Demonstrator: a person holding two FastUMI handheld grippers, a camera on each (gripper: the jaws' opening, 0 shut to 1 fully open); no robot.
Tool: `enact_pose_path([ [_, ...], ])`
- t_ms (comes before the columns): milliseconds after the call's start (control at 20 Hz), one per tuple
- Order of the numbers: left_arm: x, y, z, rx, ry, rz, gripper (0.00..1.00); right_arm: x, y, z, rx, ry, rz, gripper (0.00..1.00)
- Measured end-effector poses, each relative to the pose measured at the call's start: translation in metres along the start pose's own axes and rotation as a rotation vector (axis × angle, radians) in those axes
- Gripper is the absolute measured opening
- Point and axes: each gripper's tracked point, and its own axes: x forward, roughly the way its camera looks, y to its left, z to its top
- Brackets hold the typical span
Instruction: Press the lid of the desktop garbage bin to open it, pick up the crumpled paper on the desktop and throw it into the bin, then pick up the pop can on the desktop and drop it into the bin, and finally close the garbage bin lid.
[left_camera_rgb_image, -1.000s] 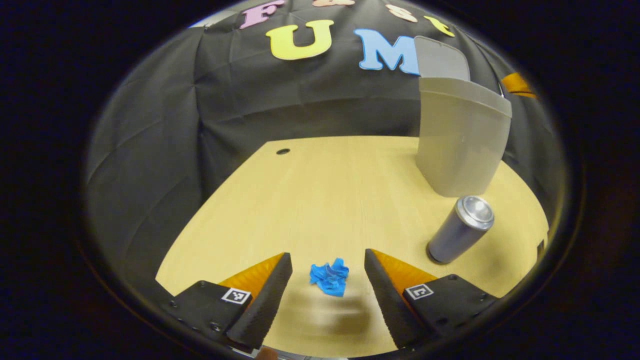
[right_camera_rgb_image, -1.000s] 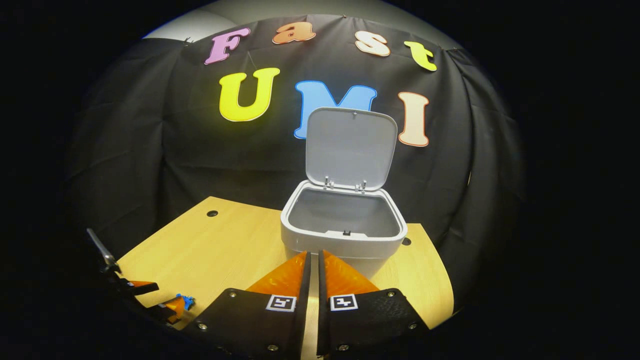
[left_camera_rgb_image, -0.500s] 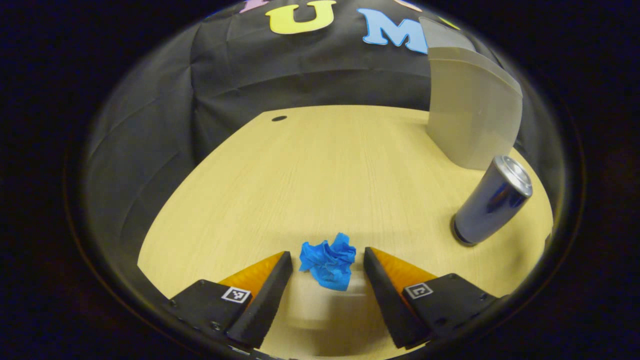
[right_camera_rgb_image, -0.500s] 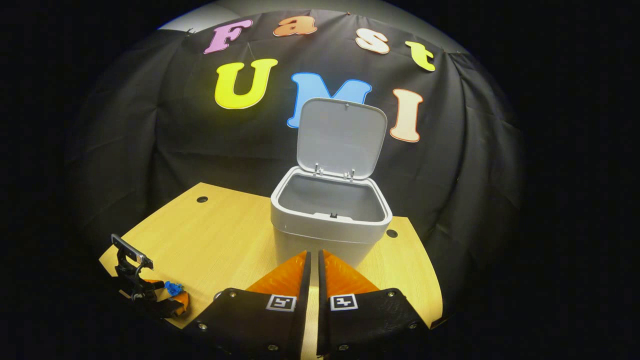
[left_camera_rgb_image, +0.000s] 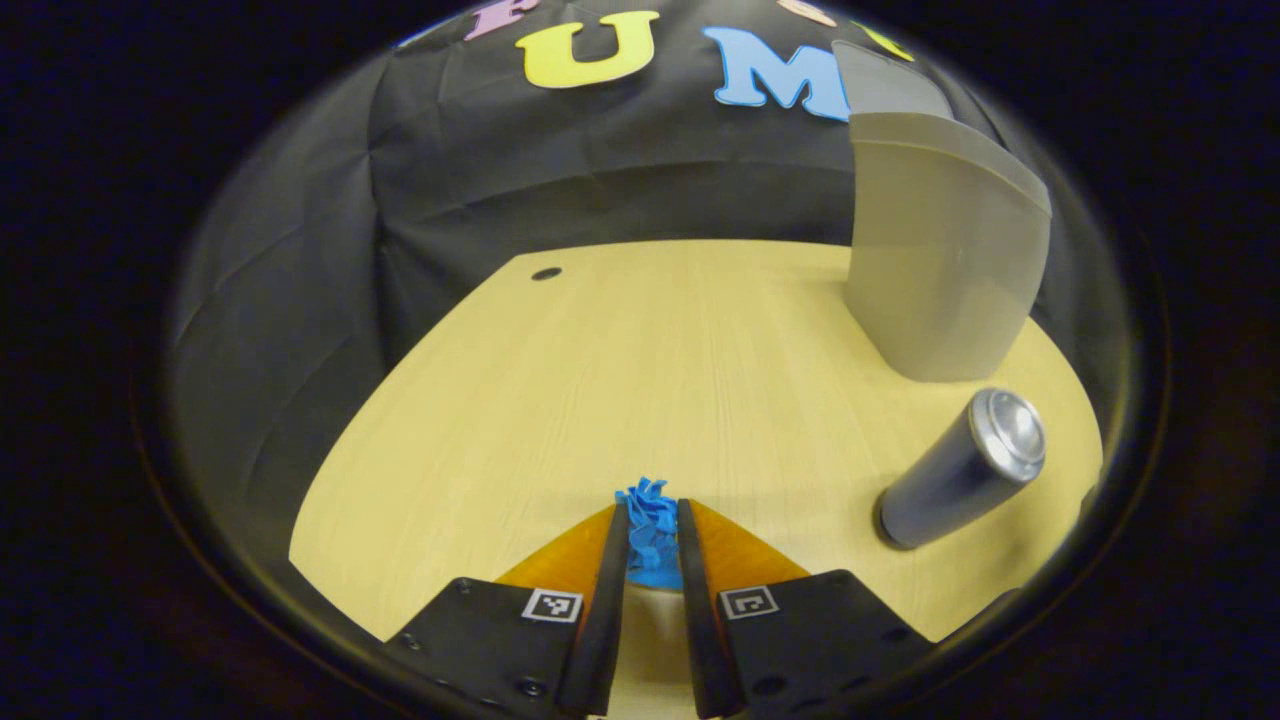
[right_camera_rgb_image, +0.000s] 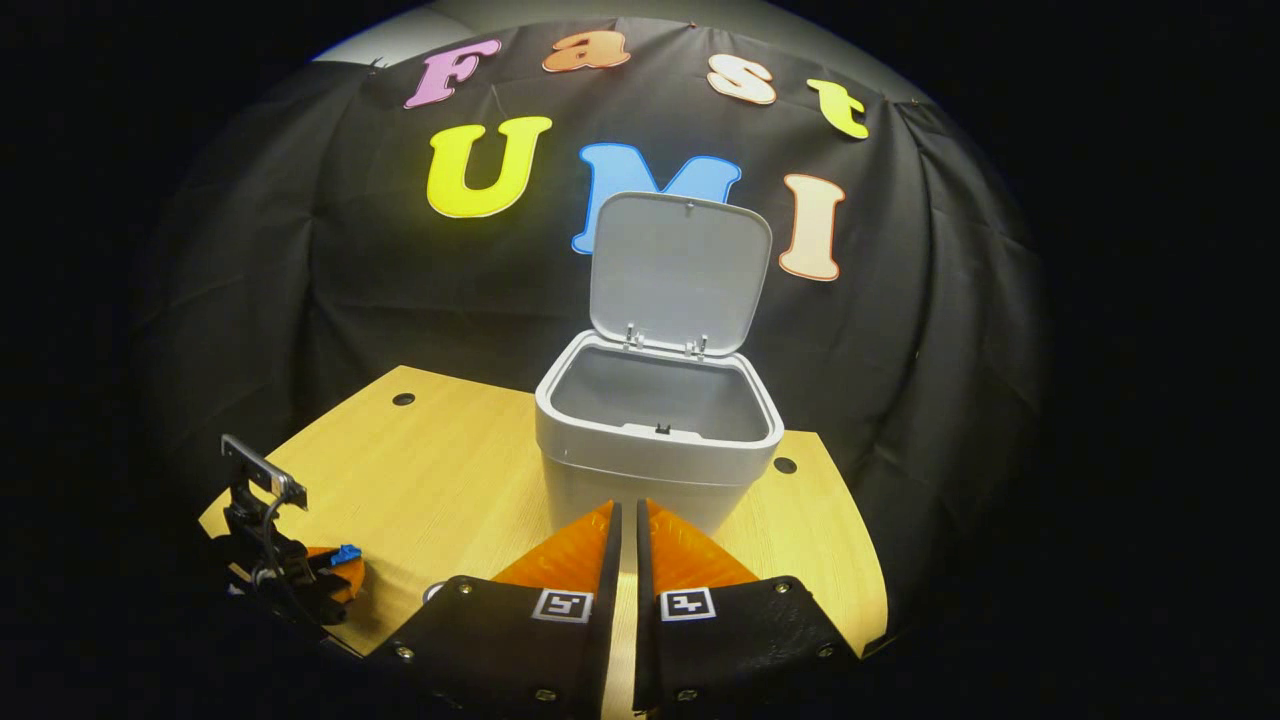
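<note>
L tongs (left_camera_rgb_image: 650, 540) closed on the crumpled paper (left_camera_rgb_image: 650, 530), both fingers pressing its sides; blue wad sits low at the near edge of the desk (left_camera_rgb_image: 650, 370), whether touching the wood can't tell. Pop can (left_camera_rgb_image: 955, 470) stands upright to the right of them, just near of the bin (left_camera_rgb_image: 935, 270). R tongs (right_camera_rgb_image: 627, 540) nearly shut w/ a thin gap, holding nothing, hovering near side of the bin, pointed at it. Bin lid (right_camera_rgb_image: 680, 270) stands up open at the far side, inside looks bare. In right gripper view, L tongs w/ paper at desk's near-left corner.
</note>
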Motion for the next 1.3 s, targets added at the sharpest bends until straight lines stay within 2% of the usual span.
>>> enact_pose_path([
  [200,0.002,-0.015,0.069,0.034,-0.107,-0.029,0.36,0.000,-0.012,-0.003,0.039,-0.004,-0.024,0.11],
  [250,0.004,-0.020,0.088,0.043,-0.132,-0.040,0.40,0.000,-0.015,-0.004,0.049,-0.004,-0.031,0.11],
  [300,0.005,-0.029,0.110,0.053,-0.164,-0.054,0.36,0.000,-0.021,-0.006,0.060,-0.003,-0.044,0.11],
  [400,0.005,-0.045,0.148,0.060,-0.221,-0.083,0.36,-0.002,-0.030,-0.009,0.074,-0.003,-0.064,0.11],
  [450,0.003,-0.056,0.175,0.064,-0.262,-0.102,0.36,-0.003,-0.036,-0.011,0.083,-0.002,-0.078,0.11],
  [500,0.000,-0.067,0.194,0.066,-0.293,-0.118,0.44,-0.004,-0.040,-0.013,0.089,-0.001,-0.089,0.11],
  [550,-0.004,-0.079,0.214,0.067,-0.325,-0.138,0.44,-0.005,-0.045,-0.015,0.095,-0.001,-0.099,0.11],
  [600,-0.010,-0.090,0.233,0.068,-0.361,-0.155,0.36,-0.006,-0.049,-0.017,0.101,0.000,-0.109,0.11],
  [700,-0.027,-0.121,0.277,0.072,-0.437,-0.207,0.36,-0.008,-0.059,-0.020,0.115,0.001,-0.131,0.11],
  [750,-0.036,-0.135,0.293,0.076,-0.465,-0.231,0.43,-0.010,-0.063,-0.021,0.122,0.003,-0.140,0.11],
  [800,-0.044,-0.151,0.307,0.084,-0.491,-0.254,0.43,-0.011,-0.066,-0.023,0.130,0.004,-0.149,0.11],
  [850,-0.048,-0.165,0.318,0.092,-0.515,-0.275,0.36,-0.011,-0.070,-0.025,0.138,0.006,-0.158,0.11],
  [900,-0.055,-0.179,0.330,0.098,-0.535,-0.292,0.40,-0.013,-0.073,-0.027,0.147,0.008,-0.167,0.11],
  [950,-0.060,-0.192,0.339,0.100,-0.553,-0.315,0.36,-0.014,-0.076,-0.029,0.154,0.009,-0.176,0.11],
  [1050,-0.072,-0.223,0.357,0.107,-0.586,-0.365,0.35,-0.019,-0.084,-0.034,0.170,0.010,-0.202,0.11],
  [1300,-0.082,-0.281,0.367,0.171,-0.607,-0.424,0.76,-0.027,-0.098,-0.046,0.213,0.019,-0.247,0.11],
])
